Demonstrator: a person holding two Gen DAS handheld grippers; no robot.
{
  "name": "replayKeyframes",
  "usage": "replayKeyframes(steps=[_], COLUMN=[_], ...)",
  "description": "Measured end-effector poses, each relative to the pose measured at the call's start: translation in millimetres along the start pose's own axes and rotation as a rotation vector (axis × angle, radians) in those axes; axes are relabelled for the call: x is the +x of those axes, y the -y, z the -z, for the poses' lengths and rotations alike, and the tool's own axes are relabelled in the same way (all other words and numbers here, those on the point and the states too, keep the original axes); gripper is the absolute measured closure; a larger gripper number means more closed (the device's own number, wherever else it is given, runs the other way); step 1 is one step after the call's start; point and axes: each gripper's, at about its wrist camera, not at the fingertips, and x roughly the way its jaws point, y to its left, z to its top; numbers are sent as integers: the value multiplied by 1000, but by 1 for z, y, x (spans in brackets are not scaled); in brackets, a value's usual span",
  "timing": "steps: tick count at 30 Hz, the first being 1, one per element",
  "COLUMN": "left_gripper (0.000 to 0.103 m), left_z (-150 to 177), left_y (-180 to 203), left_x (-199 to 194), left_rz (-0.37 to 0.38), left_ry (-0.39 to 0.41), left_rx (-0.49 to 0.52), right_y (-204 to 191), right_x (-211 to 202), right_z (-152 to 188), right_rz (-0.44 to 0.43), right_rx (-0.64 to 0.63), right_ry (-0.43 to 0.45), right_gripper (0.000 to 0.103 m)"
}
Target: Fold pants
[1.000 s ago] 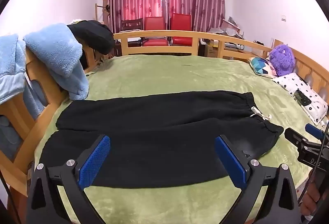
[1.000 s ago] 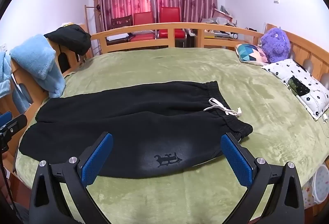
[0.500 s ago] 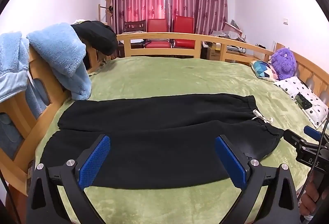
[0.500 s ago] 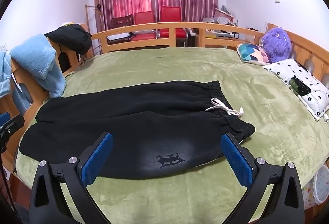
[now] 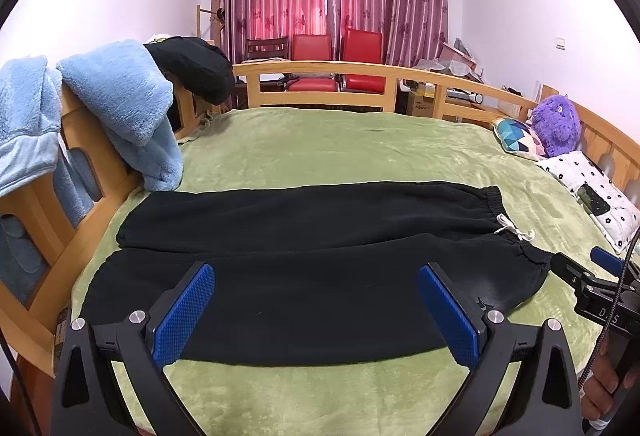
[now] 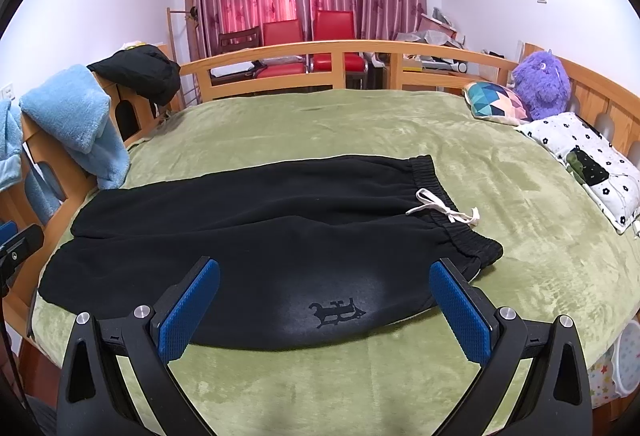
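Note:
Black pants lie flat on the green bedspread, legs to the left, waistband with a white drawstring to the right. The right wrist view shows them too, with the drawstring and a small logo near the front edge. My left gripper is open and empty, hovering over the near leg. My right gripper is open and empty, over the hip area near the logo. The right gripper also shows at the right edge of the left wrist view.
A wooden bed rail runs around the bed. Blue fleece garments and a dark garment hang on the left rail. Pillows and a purple plush toy sit at the right. Red chairs stand behind.
Both views have drifted slightly back and up, so the pants sit a little lower in frame. Both grippers stay open and the pants have not moved.

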Motion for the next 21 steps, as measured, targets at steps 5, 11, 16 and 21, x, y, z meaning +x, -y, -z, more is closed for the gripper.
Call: replayKeyframes(steps=[5, 11, 16, 21], left_gripper=[0, 0, 0, 0], left_z=[1, 1, 1, 1], left_y=[-2, -3, -2, -3], left_x=[0, 0, 0, 0], left_rz=[1, 0, -1, -1], left_ry=[-2, -3, -3, -3], left_rx=[-4, -3, -2, -2], right_y=[-2, -3, -6, -6], right_x=[2, 1, 0, 0], right_z=[-1, -1, -3, -3], right_rz=[-1, 0, 6, 5], right_rx=[-1, -1, -5, -3], right_ry=[0, 1, 7, 7], right_gripper=[0, 0, 0, 0])
